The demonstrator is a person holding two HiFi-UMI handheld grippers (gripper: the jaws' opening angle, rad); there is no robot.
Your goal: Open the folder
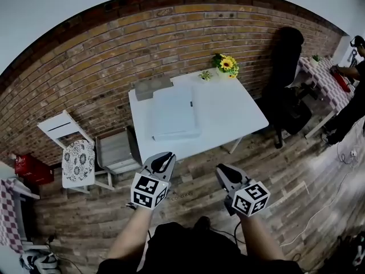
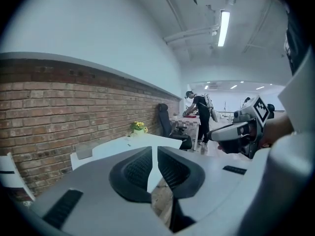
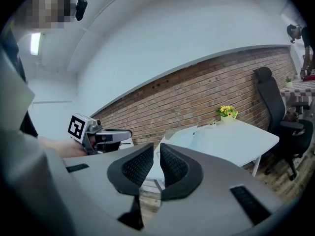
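Hovering low in the frame, left tool (image 1: 165, 158) and right tool (image 1: 224, 170) each have jaws together, with nothing between them. White folder (image 1: 175, 112) lies closed and flat on white bench (image 1: 239, 116), centre frame, well apart from both tools.

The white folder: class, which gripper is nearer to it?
Left. The left gripper hangs just in front of the folder's near edge; the right gripper is farther off, to the folder's right.
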